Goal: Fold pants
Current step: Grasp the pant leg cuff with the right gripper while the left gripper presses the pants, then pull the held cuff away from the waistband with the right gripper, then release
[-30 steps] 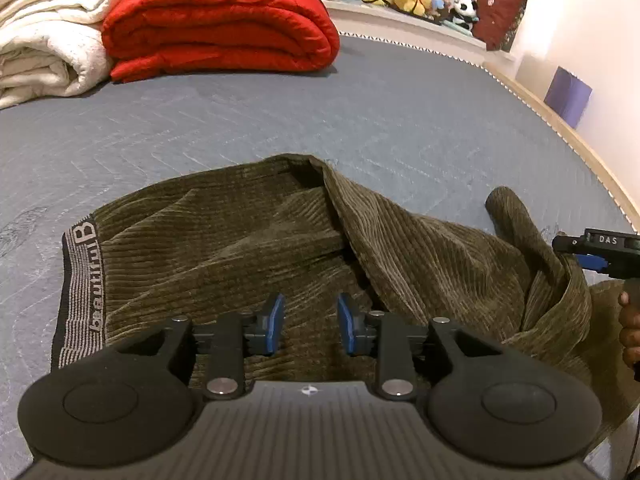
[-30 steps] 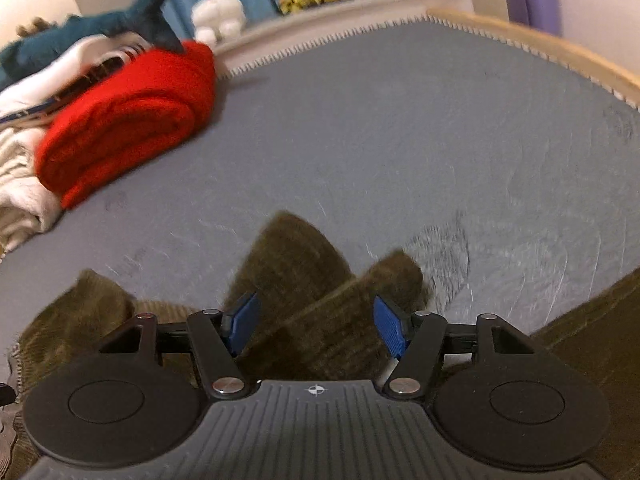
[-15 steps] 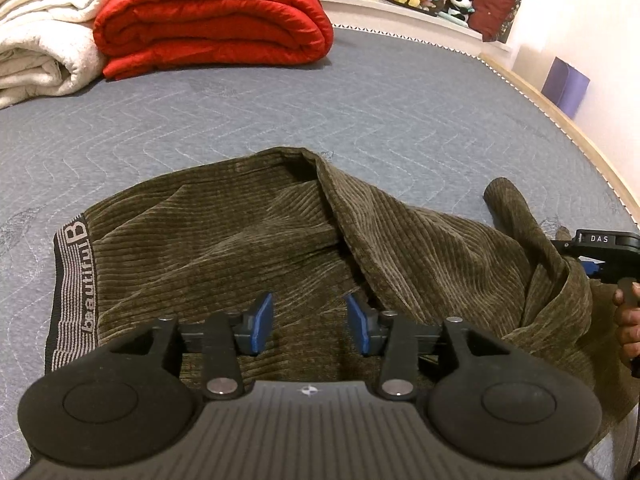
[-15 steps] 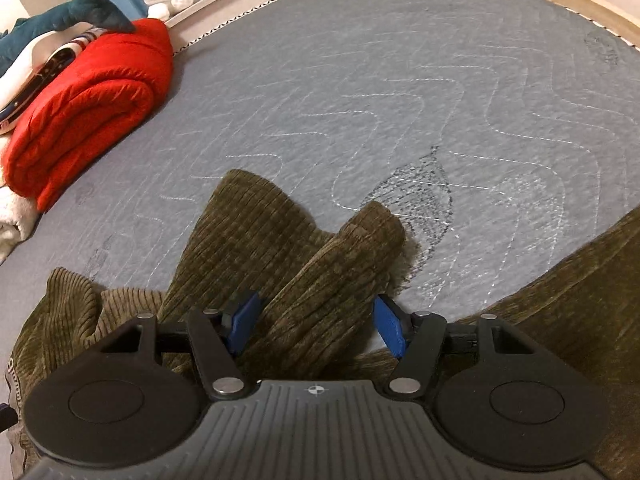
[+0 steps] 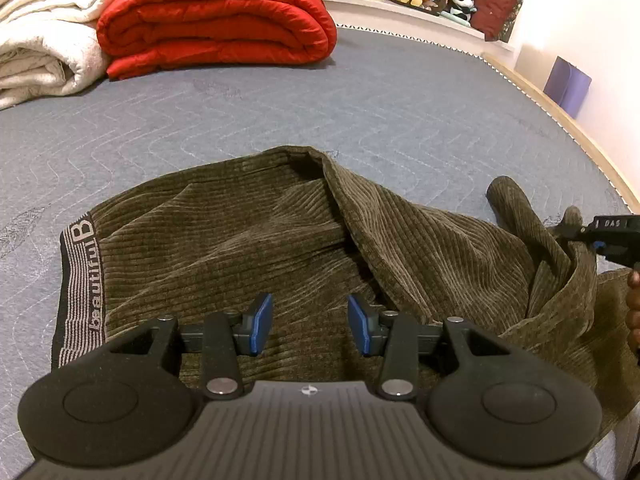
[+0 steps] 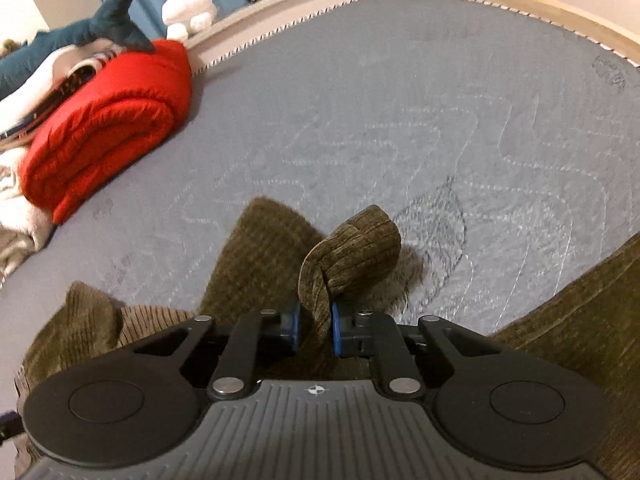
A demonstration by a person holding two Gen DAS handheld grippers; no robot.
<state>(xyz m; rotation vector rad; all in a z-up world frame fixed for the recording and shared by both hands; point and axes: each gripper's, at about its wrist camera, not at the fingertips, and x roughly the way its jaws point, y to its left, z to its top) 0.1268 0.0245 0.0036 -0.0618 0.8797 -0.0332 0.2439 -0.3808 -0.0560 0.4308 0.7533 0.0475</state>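
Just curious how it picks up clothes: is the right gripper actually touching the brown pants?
Touching. In the right wrist view, the right gripper has just closed, its blue pads pinching a bunched fold of the pants between them.

The right gripper (image 6: 314, 330) has just closed its jaws, open a second ago, onto a raised fold of the olive corduroy pants (image 6: 352, 256), while the left gripper (image 5: 310, 330) has parted its jaws wider above the cloth.
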